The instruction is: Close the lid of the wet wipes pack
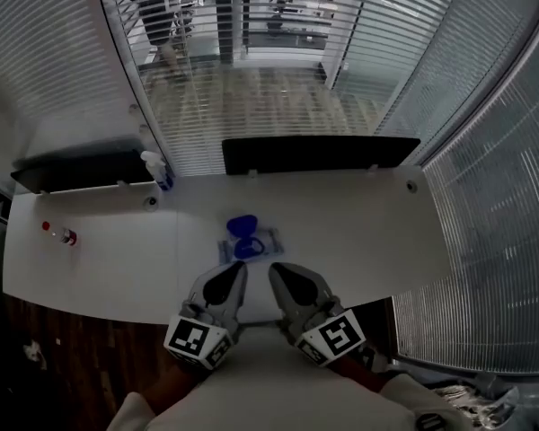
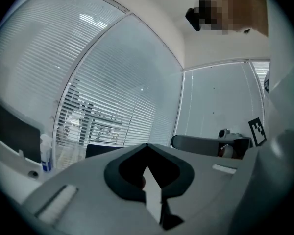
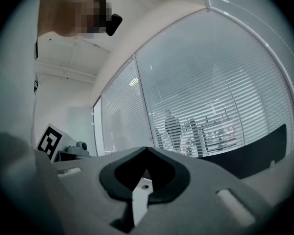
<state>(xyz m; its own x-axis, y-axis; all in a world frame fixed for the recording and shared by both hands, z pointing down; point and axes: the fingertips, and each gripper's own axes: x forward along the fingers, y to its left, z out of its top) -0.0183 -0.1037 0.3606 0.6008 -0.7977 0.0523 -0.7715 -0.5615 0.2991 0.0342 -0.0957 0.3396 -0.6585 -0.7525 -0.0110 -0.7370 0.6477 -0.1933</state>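
The wet wipes pack is seen lying near the middle of the white tabletop, with its blue lid raised open. The left gripper and the right gripper are held side by side just short of the pack, apart from it, at the near edge of the tabletop. Each gripper's jaws are pressed together with nothing between them. A spray bottle is placed at the far left, and a small red-capped bottle is laid well apart to the left.
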